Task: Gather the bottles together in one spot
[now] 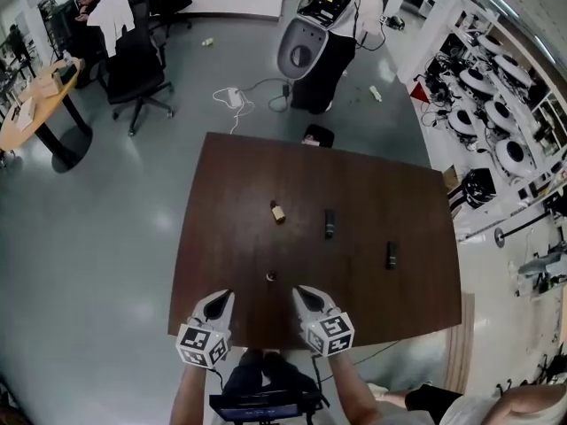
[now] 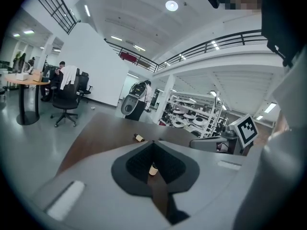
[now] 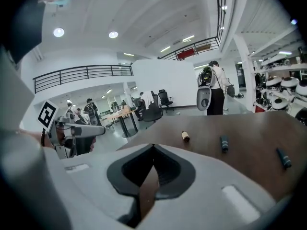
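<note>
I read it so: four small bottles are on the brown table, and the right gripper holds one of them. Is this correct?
Not quite. The right gripper holds none of them: the right gripper view shows its jaws shut with nothing between them. The four small bottles are on the brown table, as you say.

The left hand-held gripper (image 1: 228, 295) and the right hand-held gripper (image 1: 299, 291) are held side by side, apart, over the near edge of the tabletop (image 1: 399, 193), pointed forward and slightly downward. The jaws of each are closed tip to tip, with nothing gripped. The 2 forearms (image 1: 188, 395) are extended behind them.
</note>
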### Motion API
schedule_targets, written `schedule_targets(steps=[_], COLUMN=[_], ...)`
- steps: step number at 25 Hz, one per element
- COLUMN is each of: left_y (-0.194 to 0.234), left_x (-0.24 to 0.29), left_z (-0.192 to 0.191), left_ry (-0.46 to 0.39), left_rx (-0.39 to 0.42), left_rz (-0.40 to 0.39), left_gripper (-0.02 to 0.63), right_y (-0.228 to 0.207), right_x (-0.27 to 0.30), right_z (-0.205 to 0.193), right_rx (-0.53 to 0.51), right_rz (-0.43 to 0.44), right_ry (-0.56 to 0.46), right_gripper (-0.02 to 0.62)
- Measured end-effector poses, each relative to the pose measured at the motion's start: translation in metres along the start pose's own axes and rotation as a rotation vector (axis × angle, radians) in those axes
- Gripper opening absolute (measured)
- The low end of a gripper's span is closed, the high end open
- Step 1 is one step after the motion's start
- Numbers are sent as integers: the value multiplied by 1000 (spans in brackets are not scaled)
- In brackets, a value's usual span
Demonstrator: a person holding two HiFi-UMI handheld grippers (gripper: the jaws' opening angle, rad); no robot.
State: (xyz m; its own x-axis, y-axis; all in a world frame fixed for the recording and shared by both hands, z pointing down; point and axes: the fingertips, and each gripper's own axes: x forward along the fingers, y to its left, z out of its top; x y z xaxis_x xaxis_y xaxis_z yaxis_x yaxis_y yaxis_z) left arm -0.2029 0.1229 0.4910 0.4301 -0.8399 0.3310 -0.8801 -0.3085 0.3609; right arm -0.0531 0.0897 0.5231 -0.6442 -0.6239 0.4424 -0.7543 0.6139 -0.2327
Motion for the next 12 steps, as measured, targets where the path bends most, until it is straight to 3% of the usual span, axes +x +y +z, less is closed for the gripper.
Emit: schedule_targets(steps=[6,12], left_y=[-5,-10], left_x=[-7,0], left_z=[10,35], left_ry=[-20,-62], left_rx=[0,29], left_rz=[-25,-32], left_gripper=[2,2], right_y=[0,-9], right_x=[-12,-8], right_z=[12,35], right_rx=[3,-43], right_rz=[-60,-68], right_ry=[-24,-40], right_gripper=[2,2])
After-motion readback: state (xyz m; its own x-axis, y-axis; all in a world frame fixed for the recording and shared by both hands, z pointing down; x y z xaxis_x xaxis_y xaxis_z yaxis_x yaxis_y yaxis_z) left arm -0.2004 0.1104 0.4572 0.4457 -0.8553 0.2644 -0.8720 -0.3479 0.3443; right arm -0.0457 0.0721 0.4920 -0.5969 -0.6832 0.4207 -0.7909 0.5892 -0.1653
